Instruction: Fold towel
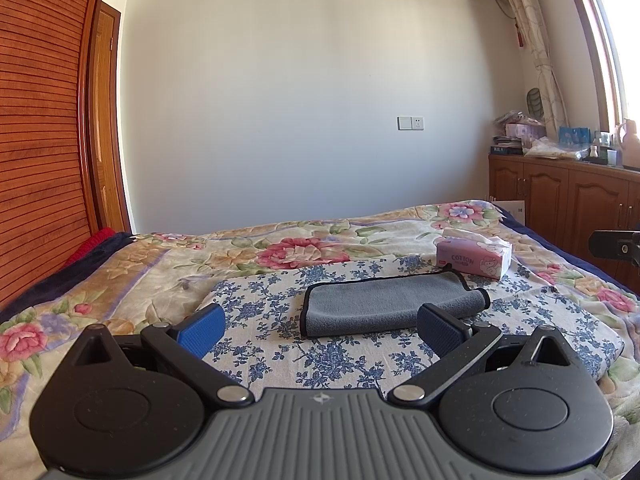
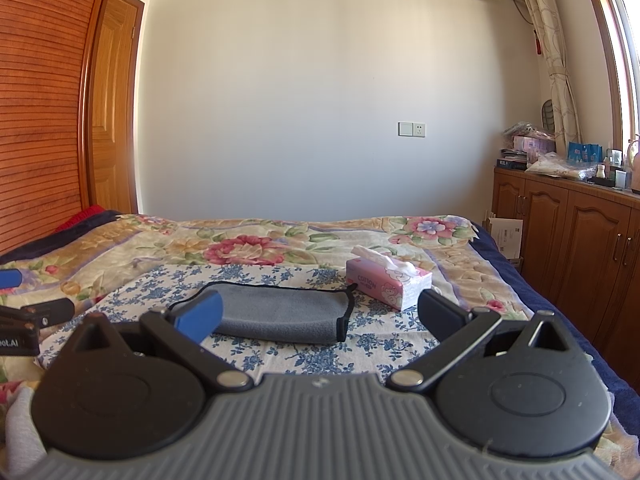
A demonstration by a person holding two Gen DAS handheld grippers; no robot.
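Towel (image 1: pixel 384 306) folded on blue-floral cloth (image 1: pixel 264 336), L gripper (image 1: pixel 320 330) & R gripper (image 2: pixel 320 316) jaws apart, empty.

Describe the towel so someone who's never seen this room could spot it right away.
On the bed, find the blue-flowered white cloth. The towel lies folded on it, beside a pink tissue pack: plain grey with black edging, the only unpatterned fabric there.

Left tongs (image 1: pixel 322 330) spread wide, gripping nothing; right tongs (image 2: pixel 320 318) likewise spread, level, side by side.
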